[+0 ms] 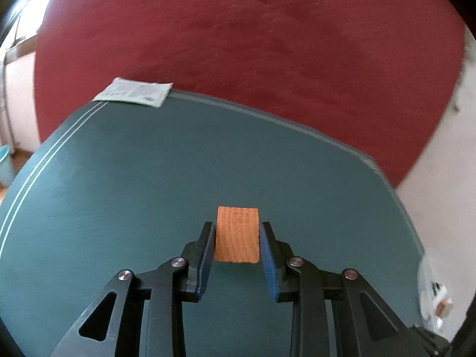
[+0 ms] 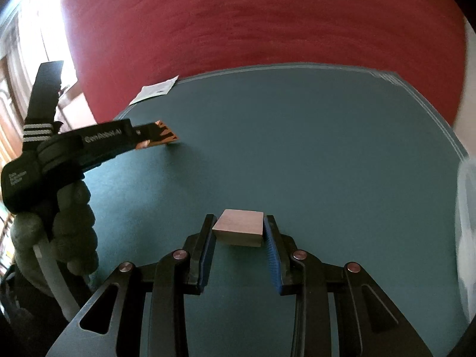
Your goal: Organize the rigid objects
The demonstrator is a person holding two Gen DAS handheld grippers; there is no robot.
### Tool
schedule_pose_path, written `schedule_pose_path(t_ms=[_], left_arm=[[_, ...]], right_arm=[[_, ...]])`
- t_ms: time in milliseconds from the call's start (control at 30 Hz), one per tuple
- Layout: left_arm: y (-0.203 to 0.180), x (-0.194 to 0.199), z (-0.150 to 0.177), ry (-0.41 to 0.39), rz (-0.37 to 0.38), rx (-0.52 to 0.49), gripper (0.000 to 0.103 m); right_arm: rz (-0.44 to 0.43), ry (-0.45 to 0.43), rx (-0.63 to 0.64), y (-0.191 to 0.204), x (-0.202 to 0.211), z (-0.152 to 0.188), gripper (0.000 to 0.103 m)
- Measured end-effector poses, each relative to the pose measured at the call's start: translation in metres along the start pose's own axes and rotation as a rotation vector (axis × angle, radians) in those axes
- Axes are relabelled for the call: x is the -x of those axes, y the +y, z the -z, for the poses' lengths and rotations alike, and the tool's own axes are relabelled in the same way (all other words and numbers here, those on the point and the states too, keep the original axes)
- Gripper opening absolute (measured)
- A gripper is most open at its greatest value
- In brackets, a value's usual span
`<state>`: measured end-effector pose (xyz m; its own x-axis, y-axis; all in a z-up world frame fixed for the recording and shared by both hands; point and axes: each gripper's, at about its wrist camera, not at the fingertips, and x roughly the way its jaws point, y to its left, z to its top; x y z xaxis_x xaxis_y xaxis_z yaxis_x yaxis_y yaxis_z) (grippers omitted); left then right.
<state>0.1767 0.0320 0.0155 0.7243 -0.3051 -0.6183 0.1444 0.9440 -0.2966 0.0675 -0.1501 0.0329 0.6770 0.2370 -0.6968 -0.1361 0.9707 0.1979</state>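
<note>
My left gripper (image 1: 237, 226) is shut on an orange wooden block (image 1: 237, 234) and holds it over the dark green mat (image 1: 119, 184). In the right wrist view the left gripper (image 2: 166, 136) comes in from the left with the orange block (image 2: 166, 140) between its fingers, low over the mat (image 2: 327, 148). My right gripper (image 2: 238, 218) is shut on a pale grey-brown wooden block (image 2: 239, 228) and holds it above the mat.
A white paper packet (image 1: 134, 91) lies on the mat's far left corner; it also shows in the right wrist view (image 2: 156, 89). A red cushion (image 1: 253, 35) rises behind the mat. A light blue bin (image 1: 6, 163) stands on the floor at the left.
</note>
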Motion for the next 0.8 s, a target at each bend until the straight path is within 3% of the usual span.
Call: schedule_pose_path(t_ms=[233, 467, 533, 700, 800], left_arm=[[-0.028, 0.009, 0.005, -0.011, 0.075, -0.071, 0.032], [-0.034, 0.010, 0.009, 0.016, 0.052, -0.106, 0.033], [-0.027, 0.009, 0.009, 0.034, 0.028, -0.090, 0.040], [-0.004, 0.005, 0.004, 0.066, -0.019, -0.040, 0.045], [0.007, 0.006, 0.003, 0.080, -0.015, -0.007, 0.062]], right_arm=[[0.024, -0.027, -0.065, -0.015, 0.020, 0.012, 0.033], [0.038, -0.047, -0.114, -0.026, 0.035, 0.020, 0.033], [0.039, -0.054, -0.126, -0.029, 0.039, 0.021, 0.033], [0.040, -0.064, -0.151, -0.038, 0.050, 0.030, 0.033], [0.038, -0.065, -0.160, -0.040, 0.053, 0.033, 0.033]])
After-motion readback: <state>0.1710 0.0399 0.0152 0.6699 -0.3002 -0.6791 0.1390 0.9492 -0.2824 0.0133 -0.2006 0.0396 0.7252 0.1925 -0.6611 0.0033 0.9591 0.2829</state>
